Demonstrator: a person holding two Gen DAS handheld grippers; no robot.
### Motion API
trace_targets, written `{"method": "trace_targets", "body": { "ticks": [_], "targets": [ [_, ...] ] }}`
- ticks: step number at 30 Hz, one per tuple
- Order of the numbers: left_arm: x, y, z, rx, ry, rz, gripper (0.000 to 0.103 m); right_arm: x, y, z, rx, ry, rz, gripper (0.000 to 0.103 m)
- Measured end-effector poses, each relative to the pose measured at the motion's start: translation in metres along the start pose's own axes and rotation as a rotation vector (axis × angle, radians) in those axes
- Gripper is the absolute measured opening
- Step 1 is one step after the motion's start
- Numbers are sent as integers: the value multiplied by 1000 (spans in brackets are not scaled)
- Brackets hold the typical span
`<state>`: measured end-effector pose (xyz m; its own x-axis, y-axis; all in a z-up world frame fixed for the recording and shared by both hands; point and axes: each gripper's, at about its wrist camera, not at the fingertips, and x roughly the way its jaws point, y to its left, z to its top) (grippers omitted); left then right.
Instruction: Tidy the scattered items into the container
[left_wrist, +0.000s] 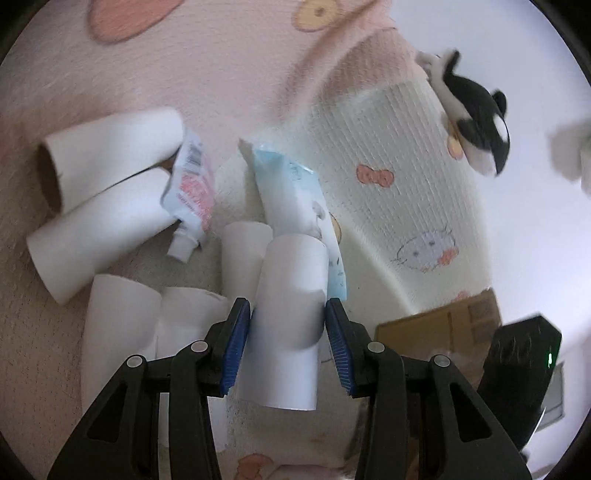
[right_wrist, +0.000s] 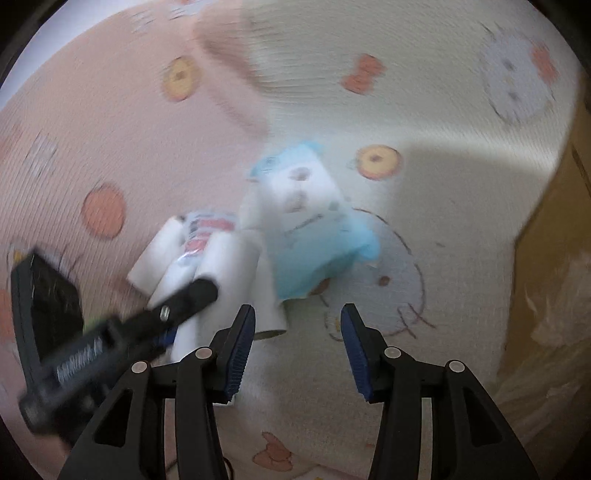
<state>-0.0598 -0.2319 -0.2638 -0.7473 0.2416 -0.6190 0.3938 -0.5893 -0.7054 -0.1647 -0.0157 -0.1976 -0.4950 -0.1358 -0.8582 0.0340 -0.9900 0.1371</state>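
The left tool (left_wrist: 288, 314) pinches a white paper tube (left_wrist: 288, 332) between its blue pads, apparently lifted a little above the pile. So the step in hand looks like carrying one tube off to the container. The cardboard box (left_wrist: 443, 325) down to the right of the left tool is probably that container, and the next move calls for swinging the tube over its rim before letting go.

The right tool (right_wrist: 297, 339) is spread and opening, nothing between its jaws. Just ahead of it lies a blue and white packet (right_wrist: 310, 236), with more tubes (right_wrist: 229, 266) to its left.

Everything rests on a pink and cream patterned blanket (left_wrist: 388, 184). A black and white plush toy (left_wrist: 476, 122) sits at its far edge.
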Motion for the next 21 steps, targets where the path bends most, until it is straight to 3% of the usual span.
{"method": "trace_targets", "body": {
  "ticks": [3,8,17,21],
  "targets": [
    [2,10,0,-63,2,-10,46,2,17,-5,-111,7,3,45],
    [2,11,2,-72,1,-24,46,3,37,-12,-233,2,26,45],
    [2,13,3,-62,15,-45,46,12,25,-11,-141,29,149,45],
    [2,10,2,-51,23,-52,46,14,30,-13,-162,36,174,45]
  ]
}}
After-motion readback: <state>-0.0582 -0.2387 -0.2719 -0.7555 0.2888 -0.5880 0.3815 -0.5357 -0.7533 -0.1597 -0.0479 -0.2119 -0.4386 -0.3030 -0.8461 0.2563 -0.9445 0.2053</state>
